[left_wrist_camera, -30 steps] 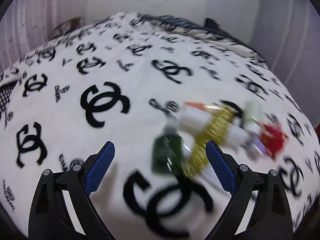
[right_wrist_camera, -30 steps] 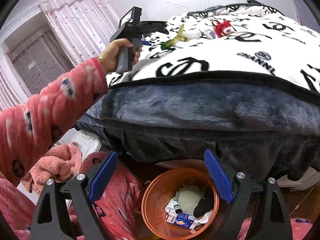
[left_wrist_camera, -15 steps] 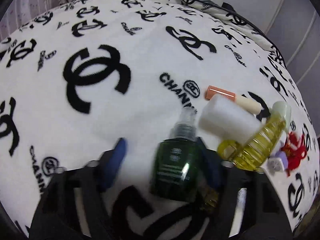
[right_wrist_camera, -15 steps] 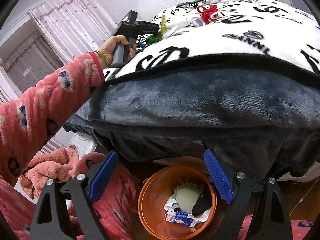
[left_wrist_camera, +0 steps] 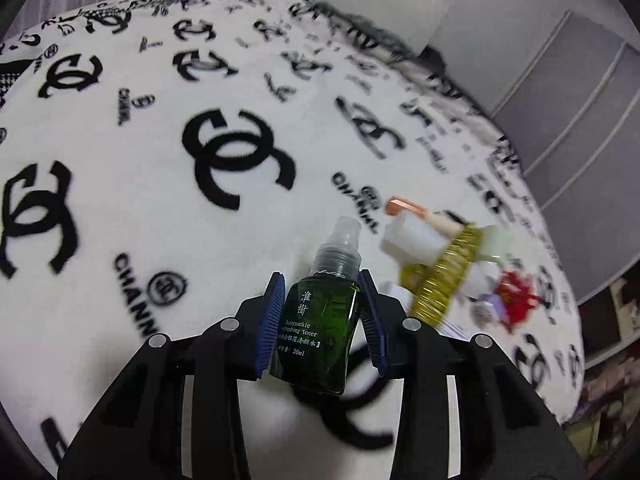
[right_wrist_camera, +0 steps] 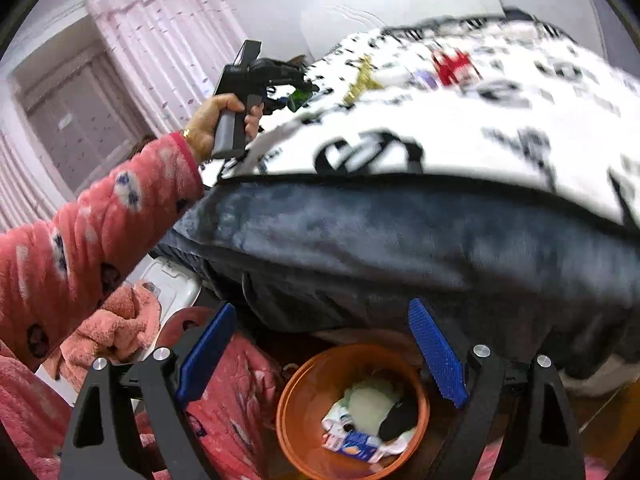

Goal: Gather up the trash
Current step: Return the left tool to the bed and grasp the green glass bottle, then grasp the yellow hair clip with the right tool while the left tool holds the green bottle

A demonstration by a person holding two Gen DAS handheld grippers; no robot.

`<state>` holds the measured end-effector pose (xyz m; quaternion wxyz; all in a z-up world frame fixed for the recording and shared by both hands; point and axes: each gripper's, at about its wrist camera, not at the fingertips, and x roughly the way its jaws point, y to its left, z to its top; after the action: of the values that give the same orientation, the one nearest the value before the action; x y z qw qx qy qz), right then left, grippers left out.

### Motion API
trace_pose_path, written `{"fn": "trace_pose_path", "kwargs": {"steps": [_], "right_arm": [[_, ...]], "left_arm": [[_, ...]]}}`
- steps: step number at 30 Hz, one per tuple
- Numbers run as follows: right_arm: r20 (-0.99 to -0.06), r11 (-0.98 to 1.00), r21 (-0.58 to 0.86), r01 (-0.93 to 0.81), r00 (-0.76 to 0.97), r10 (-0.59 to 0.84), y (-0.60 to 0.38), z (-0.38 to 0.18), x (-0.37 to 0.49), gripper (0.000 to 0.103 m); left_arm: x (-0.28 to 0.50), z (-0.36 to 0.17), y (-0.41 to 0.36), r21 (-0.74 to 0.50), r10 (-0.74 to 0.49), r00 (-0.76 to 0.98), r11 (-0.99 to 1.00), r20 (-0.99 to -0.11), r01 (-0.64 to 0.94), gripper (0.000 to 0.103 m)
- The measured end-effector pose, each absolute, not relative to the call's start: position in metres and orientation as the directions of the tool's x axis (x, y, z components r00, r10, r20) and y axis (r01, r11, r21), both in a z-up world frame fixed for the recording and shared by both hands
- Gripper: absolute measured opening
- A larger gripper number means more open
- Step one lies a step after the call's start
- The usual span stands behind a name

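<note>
Your left gripper point(left_wrist_camera: 322, 318) has just been closing, and now the green bottle point(left_wrist_camera: 316, 332) sits between the blue pads point(left_wrist_camera: 272, 320), clamped at its body with the clear cap poking out past the fingertips. That grip low on the body looks sensible to me: the flat sides give the pads something to bite on, while the cap would likely slip. The bottle is on the white blanket point(left_wrist_camera: 160, 200), close to the edge nearest you.

Just right of the bottle the rest of the litter is heaped together: a white block point(left_wrist_camera: 412, 240), a yellow ribbed bottle point(left_wrist_camera: 444, 280), an orange-capped tube point(left_wrist_camera: 404, 208), and a red scrap point(left_wrist_camera: 516, 296) farthest out. The yellow one lies right beside your right-hand pad, so pulling straight back would be my choice to avoid dragging it.

To the left of the bottle the blanket is bare, plenty of room there.

Your right gripper point(right_wrist_camera: 320, 356) hangs released, jaws wide with nothing between them, over the orange bin point(right_wrist_camera: 296, 408) on the floor below the bottle's edge of the bed. The bin already holds scraps, with room on top.
</note>
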<state>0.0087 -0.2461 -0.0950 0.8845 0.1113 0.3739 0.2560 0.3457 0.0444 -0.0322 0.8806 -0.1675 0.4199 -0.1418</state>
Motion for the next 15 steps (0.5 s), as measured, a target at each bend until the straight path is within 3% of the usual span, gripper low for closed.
{"fn": "trace_pose_path", "kwargs": {"steps": [8, 15], "right_arm": [[-0.549, 0.833, 0.355, -0.426, 0.626, 0.554, -0.229, -0.029, 0.116, 0.087], [-0.636, 0.900, 0.367, -0.236, 0.642, 0.428, -0.183, -0.028, 0.289, 0.087]], "left_arm": [[0.261, -0.009, 0.081, -0.518, -0.521, 0.653, 0.826, -0.551, 0.222, 0.037], [0.200, -0.005, 0.101, -0.571, -0.592, 0.672, 0.766, -0.445, 0.296, 0.037]]}}
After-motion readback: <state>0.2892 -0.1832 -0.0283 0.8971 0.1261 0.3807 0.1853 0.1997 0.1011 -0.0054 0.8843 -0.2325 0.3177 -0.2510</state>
